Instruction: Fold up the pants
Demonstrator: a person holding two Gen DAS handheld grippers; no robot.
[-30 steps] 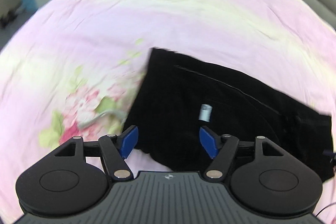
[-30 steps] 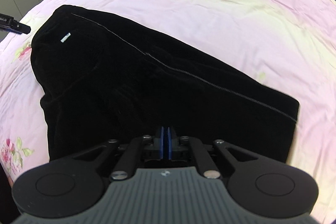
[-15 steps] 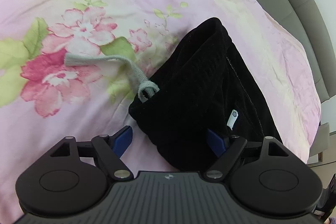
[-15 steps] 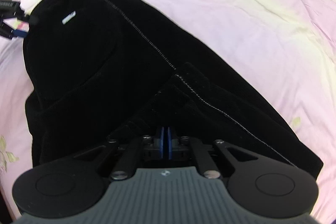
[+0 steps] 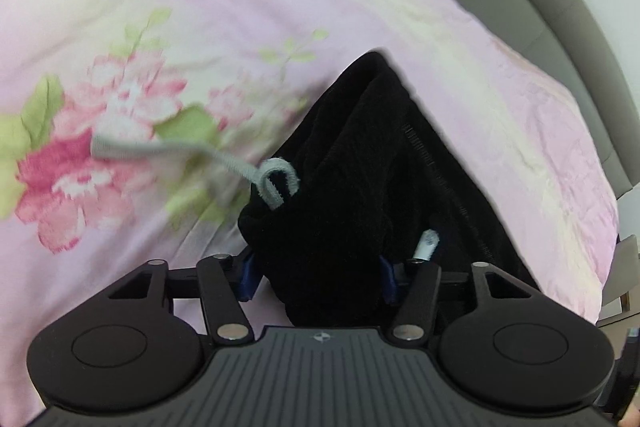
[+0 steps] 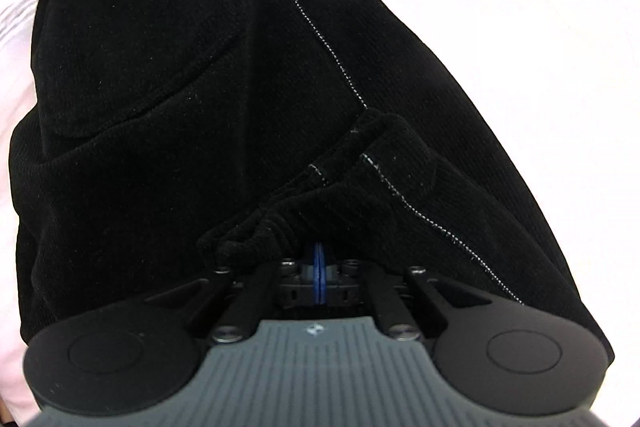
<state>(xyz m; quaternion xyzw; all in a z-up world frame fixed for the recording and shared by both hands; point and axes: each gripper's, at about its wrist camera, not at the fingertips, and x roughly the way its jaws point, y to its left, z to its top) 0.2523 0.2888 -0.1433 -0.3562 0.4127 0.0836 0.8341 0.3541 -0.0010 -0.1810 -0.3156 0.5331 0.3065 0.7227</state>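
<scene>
Left gripper (image 5: pixel 316 277), jaws spread around the black pants' (image 6: pixel 200 87) waistband at lower centre, should close squarely; right gripper (image 6: pixel 319 267) pinches the bunched hem.

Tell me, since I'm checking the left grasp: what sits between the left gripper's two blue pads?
A bunched fold of the black pants, at the waistband end by the grey drawstring, fills the left gripper; the left wrist view shows it.

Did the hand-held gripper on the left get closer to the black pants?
Yes. The left hand-held gripper moved forward onto the pants: its blue pads, earlier short of the waistband beside the grey drawstring, now sit on either side of it.
</scene>
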